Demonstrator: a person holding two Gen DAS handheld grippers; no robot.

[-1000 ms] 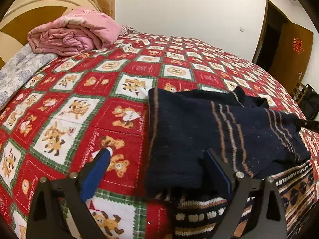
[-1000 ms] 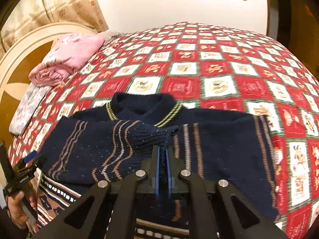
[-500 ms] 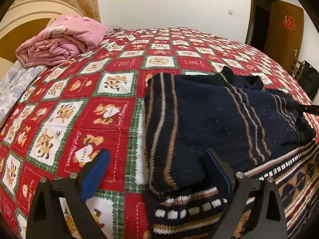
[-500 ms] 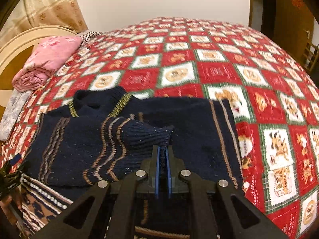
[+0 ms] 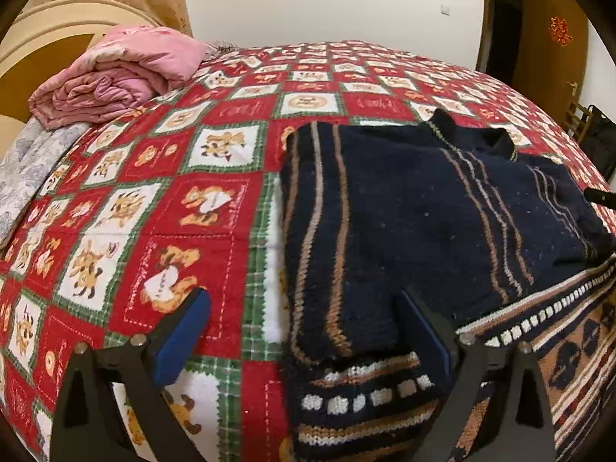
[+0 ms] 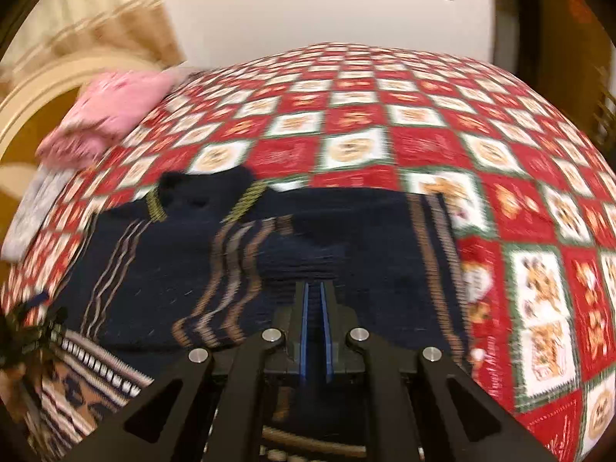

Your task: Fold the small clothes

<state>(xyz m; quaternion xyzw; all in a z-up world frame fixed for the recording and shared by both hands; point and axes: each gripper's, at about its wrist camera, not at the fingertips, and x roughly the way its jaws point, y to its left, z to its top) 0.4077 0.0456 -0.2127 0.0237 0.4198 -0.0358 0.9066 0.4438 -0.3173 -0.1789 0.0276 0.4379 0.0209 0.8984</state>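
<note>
A dark navy knitted sweater (image 5: 423,211) with tan stripes and a patterned hem lies flat on the red teddy-bear bedspread (image 5: 173,192). My left gripper (image 5: 304,335) hovers open over the sweater's lower left corner, one blue pad (image 5: 184,338) over the bedspread, the other over the knit. In the blurred right wrist view my right gripper (image 6: 316,287) is shut on the sleeve cuff (image 6: 300,261), which is folded across the sweater's body (image 6: 385,231). Its dark tip (image 5: 600,196) shows at the right edge of the left wrist view. The left gripper (image 6: 27,323) appears at far left, held by a hand.
A folded pink quilt (image 5: 115,73) and grey floral bedding (image 5: 23,161) lie by the curved headboard (image 5: 46,46) at the far left. A brown door (image 5: 554,50) and a dark bag by a chair (image 5: 595,134) stand beyond the bed's right side.
The right gripper has carried the sleeve cuff lower over the sweater's body, and its view is now motion-blurred. The left view has rolled level and come closer to the sweater's corner.
</note>
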